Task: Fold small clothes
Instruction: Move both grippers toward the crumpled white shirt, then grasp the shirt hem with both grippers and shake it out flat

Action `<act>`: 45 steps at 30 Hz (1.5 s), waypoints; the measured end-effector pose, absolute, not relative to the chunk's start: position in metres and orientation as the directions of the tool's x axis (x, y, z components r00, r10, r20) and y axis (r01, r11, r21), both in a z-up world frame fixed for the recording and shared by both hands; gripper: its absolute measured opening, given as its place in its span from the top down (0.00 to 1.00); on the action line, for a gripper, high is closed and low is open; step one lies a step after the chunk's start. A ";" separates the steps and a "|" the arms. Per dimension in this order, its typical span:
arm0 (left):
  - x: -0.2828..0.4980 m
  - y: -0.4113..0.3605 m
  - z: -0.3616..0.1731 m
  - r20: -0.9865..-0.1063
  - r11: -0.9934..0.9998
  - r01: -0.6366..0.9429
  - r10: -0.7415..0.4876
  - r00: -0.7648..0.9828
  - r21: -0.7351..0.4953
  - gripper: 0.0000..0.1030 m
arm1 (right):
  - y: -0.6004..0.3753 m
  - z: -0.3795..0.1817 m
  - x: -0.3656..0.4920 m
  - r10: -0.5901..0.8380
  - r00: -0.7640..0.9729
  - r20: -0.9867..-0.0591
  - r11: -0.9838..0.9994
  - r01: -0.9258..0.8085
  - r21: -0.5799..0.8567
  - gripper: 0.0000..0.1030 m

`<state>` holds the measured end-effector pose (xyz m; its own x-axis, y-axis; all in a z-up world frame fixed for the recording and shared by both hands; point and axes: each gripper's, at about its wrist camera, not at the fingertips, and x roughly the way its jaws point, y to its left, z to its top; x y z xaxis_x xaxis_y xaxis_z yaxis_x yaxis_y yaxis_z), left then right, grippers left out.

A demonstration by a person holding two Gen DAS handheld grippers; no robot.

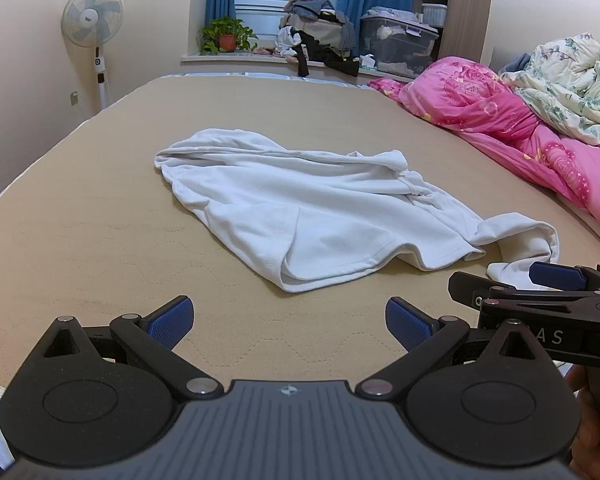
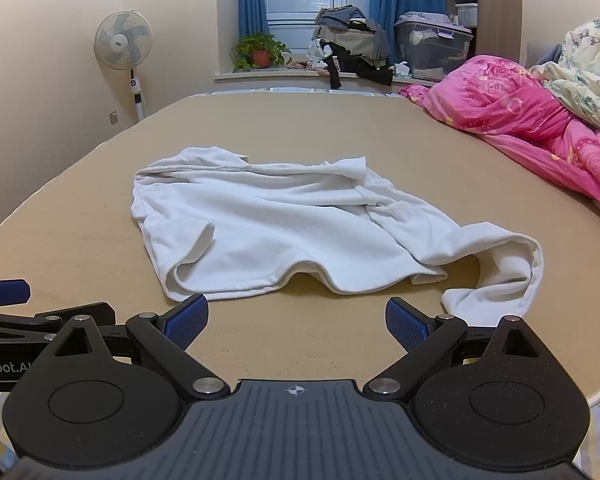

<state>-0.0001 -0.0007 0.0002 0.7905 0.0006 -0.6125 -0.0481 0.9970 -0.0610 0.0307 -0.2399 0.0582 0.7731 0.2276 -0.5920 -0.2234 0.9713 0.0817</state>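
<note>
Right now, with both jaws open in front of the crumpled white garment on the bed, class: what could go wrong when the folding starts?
1. The white garment lies bunched, with layers overlapping near its front hem, so a grip there may catch two layers and leave the fold uneven.
2. Its loose end trails right beside the right gripper and could snag or drag.
3. The left gripper and right gripper sit close together and might bump.

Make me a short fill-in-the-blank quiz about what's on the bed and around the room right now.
1. The crumpled garment lying on the tan mattress is ____ in colour.
2. Both the left gripper and the right gripper have their jaws ____.
3. The curtains by the window are ____.
4. The standing fan is ____ of the potted plant.

Missing words: white; open; blue; left
</note>
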 end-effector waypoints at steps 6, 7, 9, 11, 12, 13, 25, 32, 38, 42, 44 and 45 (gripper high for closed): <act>0.000 0.000 0.001 -0.609 0.997 -0.048 -0.001 0.794 -0.063 0.01 | -0.240 0.032 0.037 0.225 0.789 -0.571 0.972 -0.224 0.072 0.07; -0.002 -0.007 0.004 -0.606 0.997 -0.049 0.002 0.795 -0.061 0.01 | -0.240 0.031 0.037 0.224 0.791 -0.570 0.972 -0.224 0.072 0.07; 0.000 -0.007 0.001 -0.601 0.997 -0.050 0.010 0.799 -0.050 0.01 | -0.238 0.028 0.035 0.214 0.827 -0.520 0.975 -0.215 0.059 0.07; -0.003 -0.005 -0.001 -0.594 0.998 -0.053 0.020 0.804 -0.038 0.07 | -0.237 0.032 0.030 0.204 0.843 -0.498 0.977 -0.206 0.052 0.08; -0.002 -0.005 -0.001 -0.590 0.998 -0.054 0.025 0.807 -0.032 0.16 | -0.239 0.032 0.030 0.200 0.850 -0.487 0.978 -0.201 0.052 0.10; 0.001 -0.004 0.000 -0.593 0.998 -0.057 0.032 0.804 -0.023 0.31 | -0.241 0.033 0.031 0.200 0.855 -0.478 0.979 -0.198 0.055 0.19; 0.105 0.043 -0.024 -0.758 0.974 -0.177 0.011 0.652 -0.138 0.73 | -0.284 -0.010 0.134 0.293 0.728 -0.620 0.953 -0.166 0.255 0.69; 0.178 0.055 -0.054 -0.802 0.936 -0.284 0.004 0.597 -0.206 0.32 | -0.274 -0.054 0.211 0.339 0.632 -0.697 0.940 -0.189 0.285 0.46; 0.228 0.063 -0.078 -0.851 0.889 -0.379 -0.022 0.524 -0.257 0.21 | -0.243 -0.084 0.242 0.351 0.551 -0.757 0.935 -0.255 0.248 0.44; 0.228 0.065 -0.080 -0.861 0.921 -0.361 0.061 0.505 -0.146 0.90 | -0.224 -0.095 0.244 0.311 0.575 -0.757 0.934 -0.332 0.131 0.69; 0.216 0.078 -0.067 -0.847 0.918 -0.356 0.044 0.530 -0.175 0.96 | -0.226 -0.090 0.240 0.337 0.587 -0.736 0.924 -0.358 0.137 0.91; 0.204 0.087 -0.057 -0.833 0.916 -0.350 0.032 0.552 -0.197 0.96 | -0.229 -0.086 0.237 0.345 0.599 -0.723 0.923 -0.358 0.144 0.91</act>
<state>0.2045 0.0868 -0.0566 0.5519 0.0318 -0.8333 -0.3498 0.9159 -0.1967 0.2366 -0.2290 -0.0859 0.5986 0.3451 -0.7229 -0.3579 0.9226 0.1440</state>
